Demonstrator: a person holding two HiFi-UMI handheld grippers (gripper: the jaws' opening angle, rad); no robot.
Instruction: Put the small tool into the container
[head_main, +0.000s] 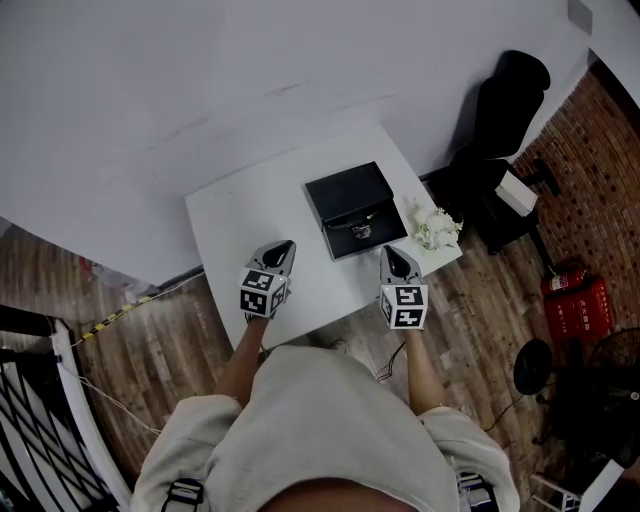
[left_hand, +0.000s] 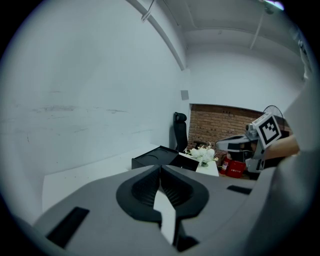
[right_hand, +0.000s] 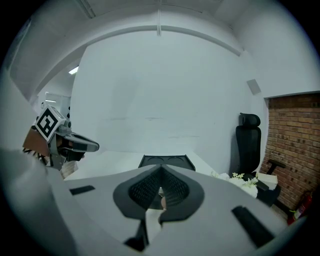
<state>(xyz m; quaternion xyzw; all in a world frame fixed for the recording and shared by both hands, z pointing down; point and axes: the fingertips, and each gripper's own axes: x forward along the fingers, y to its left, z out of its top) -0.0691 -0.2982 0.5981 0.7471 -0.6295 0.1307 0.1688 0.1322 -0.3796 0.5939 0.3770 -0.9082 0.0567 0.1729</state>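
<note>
Tool (head_main: 360, 226) seems already inside the container (head_main: 335, 192) on the bench (head_main: 230, 220), just ahead of the right hand-held gripper (head_main: 393, 255). The left hand-held gripper (head_main: 283, 250) is farther. Both are closed and empty.

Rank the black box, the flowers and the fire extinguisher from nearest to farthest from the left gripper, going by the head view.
1. Black box, on the table, ahead and to the right of the left gripper.
2. Flowers, at the table's right edge.
3. Fire extinguisher, on the floor at far right.
</note>
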